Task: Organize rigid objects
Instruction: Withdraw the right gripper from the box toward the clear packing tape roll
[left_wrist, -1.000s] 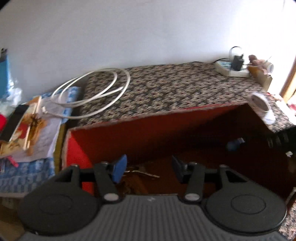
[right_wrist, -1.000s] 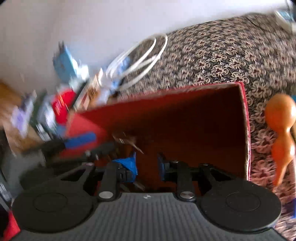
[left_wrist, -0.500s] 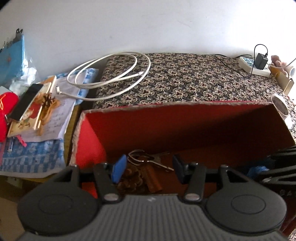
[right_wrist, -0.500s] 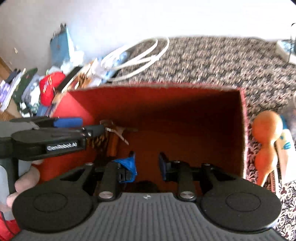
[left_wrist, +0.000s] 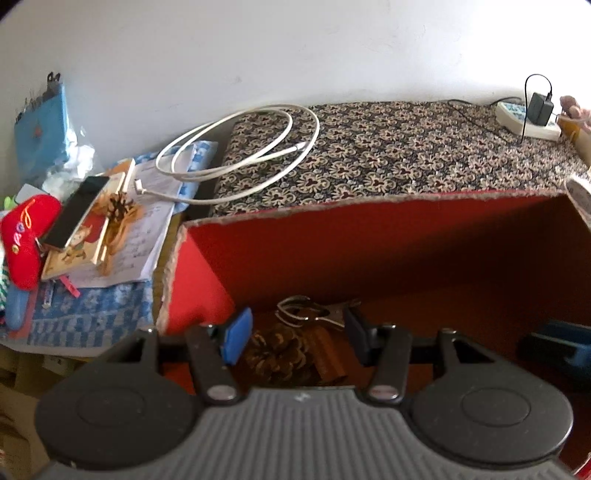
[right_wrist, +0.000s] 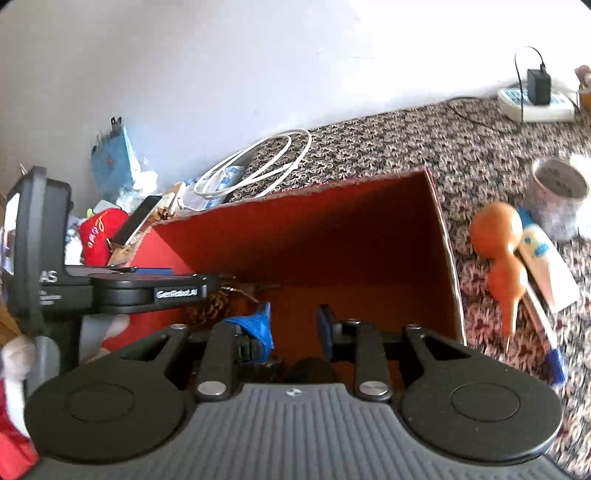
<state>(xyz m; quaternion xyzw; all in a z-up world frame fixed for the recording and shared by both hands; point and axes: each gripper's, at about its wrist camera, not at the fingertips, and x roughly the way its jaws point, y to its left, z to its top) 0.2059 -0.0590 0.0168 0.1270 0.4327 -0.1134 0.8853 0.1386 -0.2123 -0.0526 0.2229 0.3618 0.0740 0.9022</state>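
Note:
A red open box (left_wrist: 388, 236) sits on the patterned cloth; it also shows in the right wrist view (right_wrist: 332, 229). Inside it lie a pine cone (left_wrist: 280, 350), a key ring (left_wrist: 306, 314) and a brown item (left_wrist: 328, 350). My left gripper (left_wrist: 295, 336) is open and empty, held over the box's left near corner above the pine cone. My right gripper (right_wrist: 293, 328) is open and empty over the box's near side. An orange gourd (right_wrist: 498, 254), a white tube (right_wrist: 546, 266) and a pen (right_wrist: 543, 332) lie right of the box.
A white cable coil (left_wrist: 240, 147) lies behind the box. A phone (left_wrist: 74, 214), books and a red plush (left_wrist: 26, 236) clutter the left. A power strip with charger (right_wrist: 535, 99) and a white cup (right_wrist: 557, 192) stand at the back right.
Both grippers have steadied over the box; the left view swung left and lifted, the right view swung right, bringing the gourd, tube and cup into sight. Both stay open.

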